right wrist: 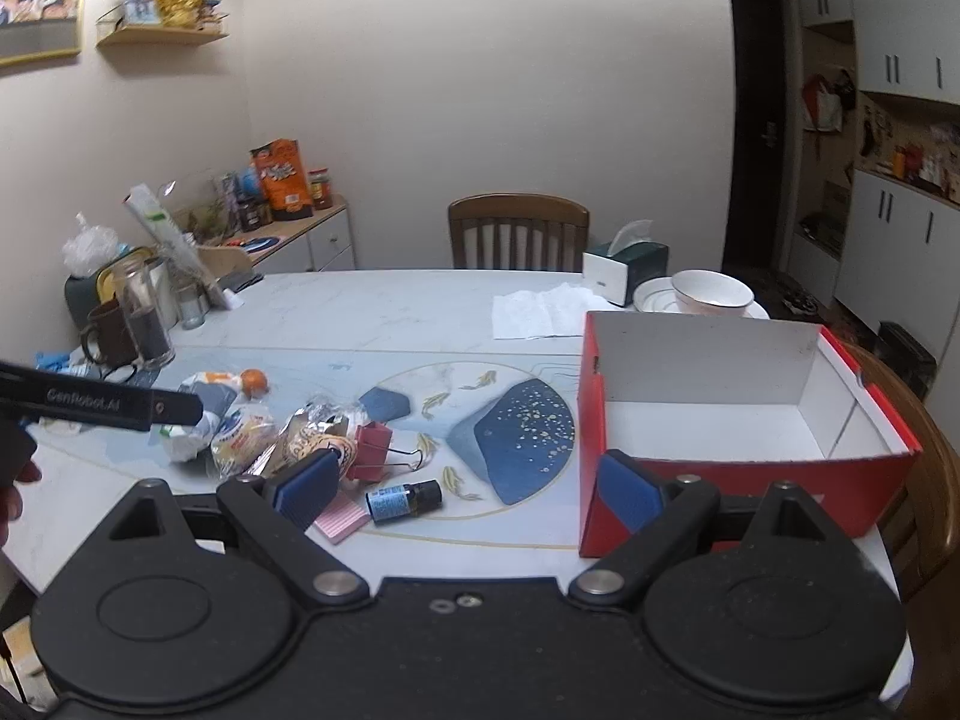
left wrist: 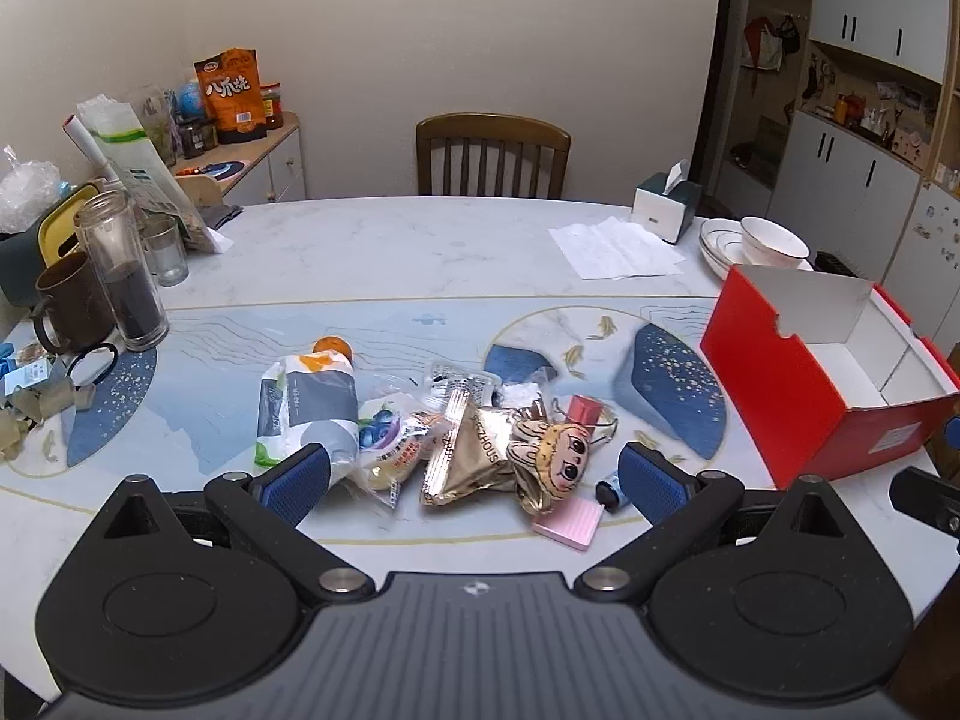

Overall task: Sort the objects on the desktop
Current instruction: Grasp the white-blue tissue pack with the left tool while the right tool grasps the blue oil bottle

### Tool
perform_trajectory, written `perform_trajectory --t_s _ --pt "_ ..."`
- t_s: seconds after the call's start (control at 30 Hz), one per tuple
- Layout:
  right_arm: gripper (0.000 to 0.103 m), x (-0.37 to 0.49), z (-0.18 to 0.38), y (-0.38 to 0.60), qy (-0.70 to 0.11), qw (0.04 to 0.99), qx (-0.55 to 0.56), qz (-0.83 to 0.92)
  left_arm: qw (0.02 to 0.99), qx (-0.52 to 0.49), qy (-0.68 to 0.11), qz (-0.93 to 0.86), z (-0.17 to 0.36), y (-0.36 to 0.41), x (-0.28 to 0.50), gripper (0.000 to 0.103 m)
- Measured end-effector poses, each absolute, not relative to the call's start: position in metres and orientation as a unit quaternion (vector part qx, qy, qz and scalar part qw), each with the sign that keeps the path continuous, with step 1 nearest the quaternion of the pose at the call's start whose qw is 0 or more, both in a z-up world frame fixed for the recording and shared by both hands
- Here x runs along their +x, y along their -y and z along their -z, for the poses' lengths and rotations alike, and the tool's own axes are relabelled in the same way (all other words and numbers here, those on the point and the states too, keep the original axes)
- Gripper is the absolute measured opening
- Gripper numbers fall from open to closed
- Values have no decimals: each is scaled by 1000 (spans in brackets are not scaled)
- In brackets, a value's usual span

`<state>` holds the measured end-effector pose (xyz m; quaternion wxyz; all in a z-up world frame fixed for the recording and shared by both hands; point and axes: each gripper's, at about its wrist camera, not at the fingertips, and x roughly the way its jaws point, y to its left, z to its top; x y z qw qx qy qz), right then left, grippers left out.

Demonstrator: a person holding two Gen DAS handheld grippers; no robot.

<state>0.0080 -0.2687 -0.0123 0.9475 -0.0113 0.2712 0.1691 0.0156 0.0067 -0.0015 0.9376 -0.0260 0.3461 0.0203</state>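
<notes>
A heap of small items lies on the table's front: a tissue pack (left wrist: 306, 408), an orange (left wrist: 332, 346), snack bags (left wrist: 396, 438), a gold packet (left wrist: 471, 456), a cartoon-face charm (left wrist: 561, 447), a pink pad (left wrist: 570, 519), a red binder clip (right wrist: 372, 450) and a small dark bottle (right wrist: 403, 501). An open red box (right wrist: 738, 450) with a white inside stands to the right. My left gripper (left wrist: 474, 480) hovers open just in front of the heap, holding nothing. My right gripper (right wrist: 462, 489) is open too, over the bottle and the box's near corner.
At the left stand a glass jar (left wrist: 123, 282), a brown mug (left wrist: 69, 306) and a drinking glass (left wrist: 165, 252). Farther back are a paper sheet (left wrist: 612, 249), a tissue box (left wrist: 666, 204), stacked plates with a bowl (left wrist: 771, 240) and a wooden chair (left wrist: 492, 153).
</notes>
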Motion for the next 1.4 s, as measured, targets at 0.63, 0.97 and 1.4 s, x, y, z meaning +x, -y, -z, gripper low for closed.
perform_trajectory --t_s 0.63,0.97,1.4 --pt "92 72 66 219 -322 927 -30 -190 927 -12 -371 -53 47 -84 87 102" --pt "92 107 91 197 -352 919 -36 -175 916 -5 -396 -65 71 -116 130 102" --pt "91 136 125 173 -399 897 -59 -181 898 -42 -436 -37 98 -146 152 102"
